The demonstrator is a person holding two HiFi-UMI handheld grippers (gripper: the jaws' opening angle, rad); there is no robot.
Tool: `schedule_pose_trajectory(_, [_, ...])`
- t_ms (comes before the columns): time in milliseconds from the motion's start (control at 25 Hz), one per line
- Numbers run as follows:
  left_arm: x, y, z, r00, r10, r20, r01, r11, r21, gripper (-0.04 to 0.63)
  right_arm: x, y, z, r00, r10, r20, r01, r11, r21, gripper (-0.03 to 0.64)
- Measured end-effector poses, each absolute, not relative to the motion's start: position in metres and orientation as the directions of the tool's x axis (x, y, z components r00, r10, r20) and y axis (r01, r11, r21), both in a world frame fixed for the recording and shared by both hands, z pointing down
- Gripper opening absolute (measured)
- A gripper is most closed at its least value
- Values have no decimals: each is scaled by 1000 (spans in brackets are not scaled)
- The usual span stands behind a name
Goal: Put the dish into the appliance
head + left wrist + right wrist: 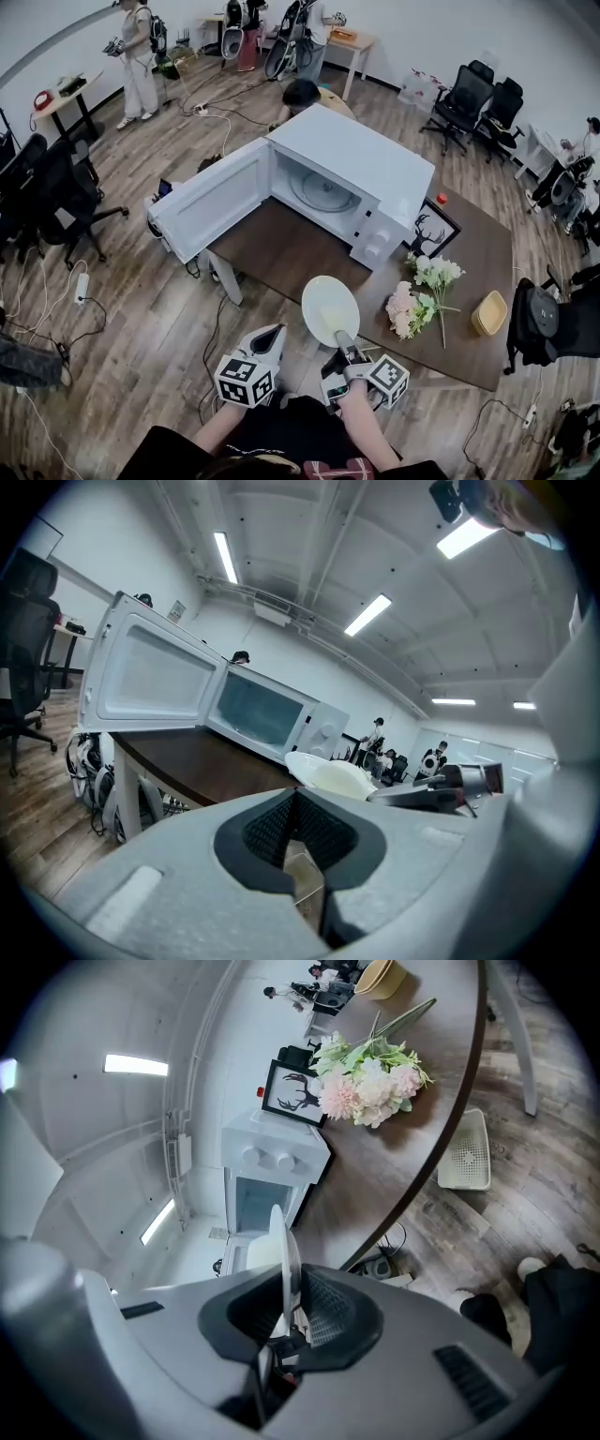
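Observation:
A white microwave (347, 178) stands on the dark wooden table (281, 248), its door (211, 199) swung wide open to the left and the glass turntable (323, 190) bare inside. My right gripper (342, 339) is shut on the near rim of a pale round plate (330, 307), held over the table's front edge. In the right gripper view the plate (288, 1251) stands edge-on between the pads, with the microwave (267, 1176) beyond it. My left gripper (272, 336) hangs just left of the plate, shut and empty; its own view shows the plate (328, 775) to the right.
Pink and white flowers (422, 295), a yellow bowl (489, 312), a framed deer picture (433, 232) and a small red object (441, 198) sit on the table's right part. A white basket (466, 1152) lies on the floor under the table. Office chairs and people stand around the room.

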State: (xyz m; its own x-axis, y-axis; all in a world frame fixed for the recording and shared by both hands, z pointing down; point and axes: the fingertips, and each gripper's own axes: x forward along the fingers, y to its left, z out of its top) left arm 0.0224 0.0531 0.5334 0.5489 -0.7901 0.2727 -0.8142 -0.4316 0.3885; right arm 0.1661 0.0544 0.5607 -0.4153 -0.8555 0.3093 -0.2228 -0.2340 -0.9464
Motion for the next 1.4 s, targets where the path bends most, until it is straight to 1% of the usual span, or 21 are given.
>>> schedule_pose_trajectory(560, [-15, -47, 534, 656, -706, 268, -745, -547, 382, 9, 126, -20, 563, -277, -906, 320, -190, -275, -943, 51])
schedule_pose_trajectory(880, [-39, -85, 535, 717, -639, 279, -695, -622, 362, 9, 97, -49, 569, -196, -929, 314, -144, -290, -946, 52])
schedule_pose_trajectory(1080, [-58, -101, 537, 717, -633, 292, -695, -619, 366, 9, 81, -61, 570, -173, -934, 314, -129, -294, -947, 51])
schedule_pose_trajectory(1400, [-63, -115, 543, 725, -615, 310, -688, -621, 377, 9, 78, -86, 572, -154, -927, 341, -136, -322, -937, 52])
